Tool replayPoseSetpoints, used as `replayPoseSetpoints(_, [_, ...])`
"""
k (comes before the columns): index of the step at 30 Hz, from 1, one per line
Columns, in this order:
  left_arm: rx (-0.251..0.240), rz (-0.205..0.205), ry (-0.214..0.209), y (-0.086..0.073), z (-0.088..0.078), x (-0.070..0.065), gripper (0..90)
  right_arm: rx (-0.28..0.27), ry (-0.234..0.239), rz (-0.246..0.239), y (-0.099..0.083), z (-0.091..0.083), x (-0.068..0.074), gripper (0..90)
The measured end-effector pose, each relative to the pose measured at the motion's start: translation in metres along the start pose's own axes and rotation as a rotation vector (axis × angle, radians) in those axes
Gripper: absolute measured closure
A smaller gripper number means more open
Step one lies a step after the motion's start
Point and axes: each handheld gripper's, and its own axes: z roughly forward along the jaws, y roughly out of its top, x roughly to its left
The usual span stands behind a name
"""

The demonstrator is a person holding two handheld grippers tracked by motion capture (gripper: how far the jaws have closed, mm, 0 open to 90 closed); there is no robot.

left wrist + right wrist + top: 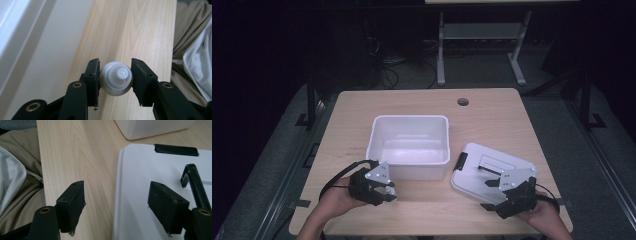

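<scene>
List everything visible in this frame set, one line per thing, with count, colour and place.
bottle: 1, white with ribbed cap, clamped between the left gripper's pads.
bin: 1, white, open, mid-table.
lid: 1, white with black latches, flat on the table right of the bin.
table: 1, light wood, with a round hole near its far edge.
left gripper: 1, black, near the bin's front left corner.
right gripper: 1, black, jaws open over the lid's near edge.

No text, label, brand, number or sign can be read anywhere in these views.
</scene>
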Motion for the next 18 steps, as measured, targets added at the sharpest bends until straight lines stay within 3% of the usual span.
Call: replayPoseSetpoints(18, [0.006,-0.006,0.014,0.001,-0.028,0.001,60.1,0.003,0.004,0.001,0.001,0.002,0.0,27.3])
